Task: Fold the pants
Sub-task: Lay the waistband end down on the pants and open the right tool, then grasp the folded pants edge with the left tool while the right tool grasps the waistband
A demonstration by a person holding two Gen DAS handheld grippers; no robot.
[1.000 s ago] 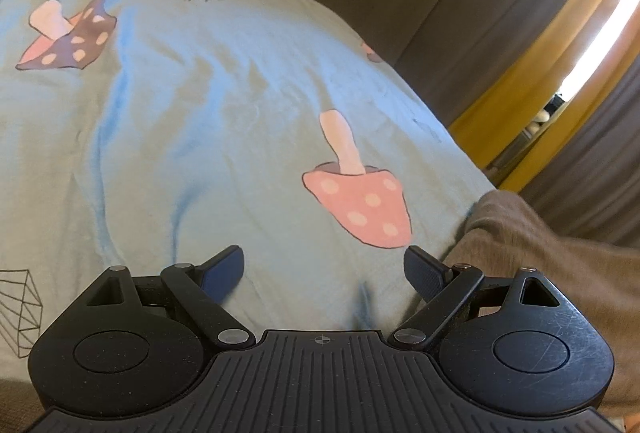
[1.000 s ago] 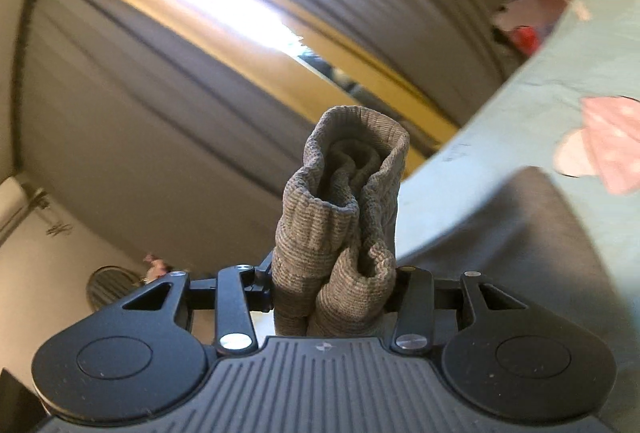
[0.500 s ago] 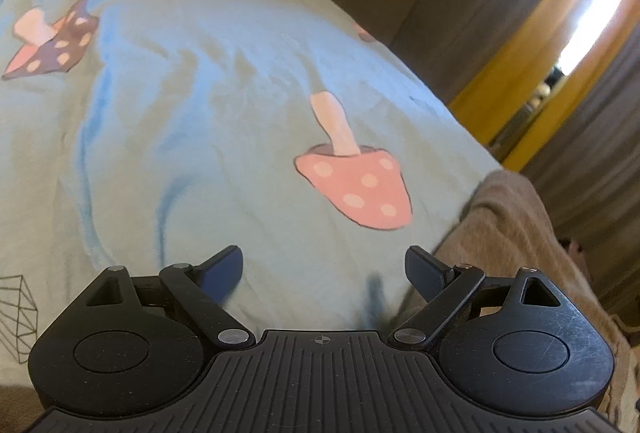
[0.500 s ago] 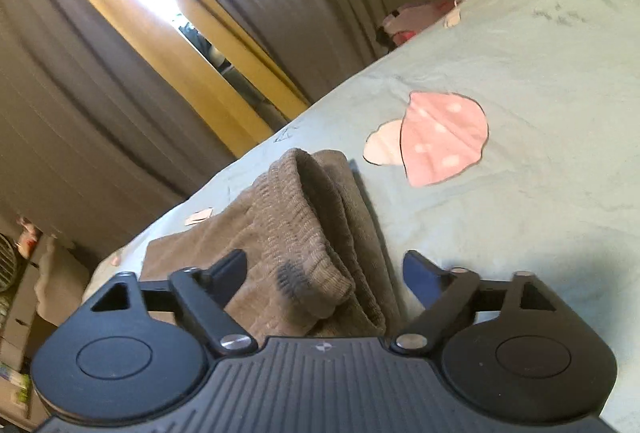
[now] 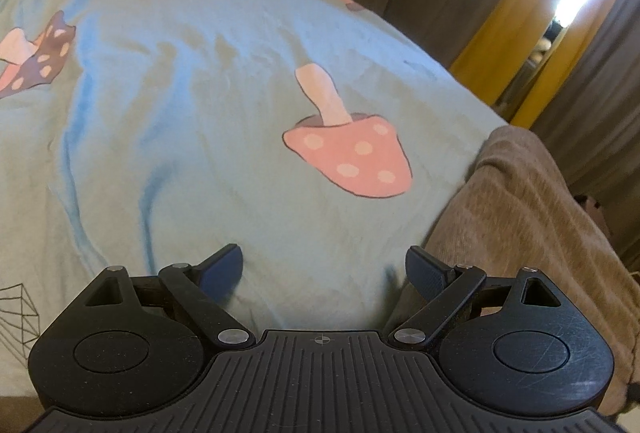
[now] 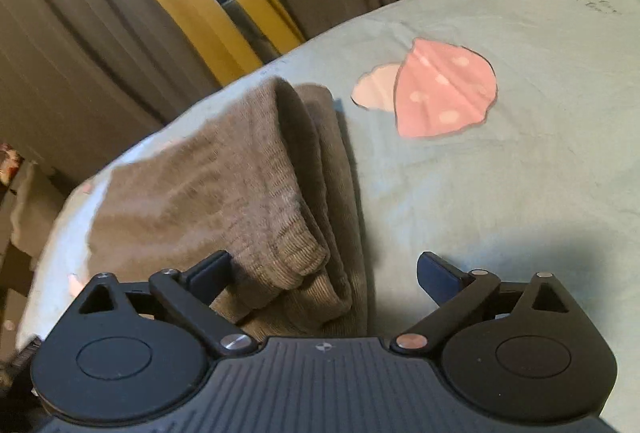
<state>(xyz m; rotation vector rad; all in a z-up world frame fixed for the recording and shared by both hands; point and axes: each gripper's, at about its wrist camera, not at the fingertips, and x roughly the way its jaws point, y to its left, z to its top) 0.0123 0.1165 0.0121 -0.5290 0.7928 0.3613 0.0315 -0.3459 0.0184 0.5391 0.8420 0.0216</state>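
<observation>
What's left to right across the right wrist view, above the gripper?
Grey curtain → yellow curtain → brown pants → pink mushroom print on the blue sheet.

pants [image 6: 224, 193] folded on bedsheet [image 6: 500, 201], beside mushroom print [image 6: 440, 93]

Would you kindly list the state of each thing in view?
Pants: folded, lying on the bedsheet, released.
Right claw: open, jaws just opened; pants' edge lies between them, ungripped.
Left claw: open, empty.
Bedsheet: spread, lightly wrinkled.
Curtains: parted slightly.
</observation>
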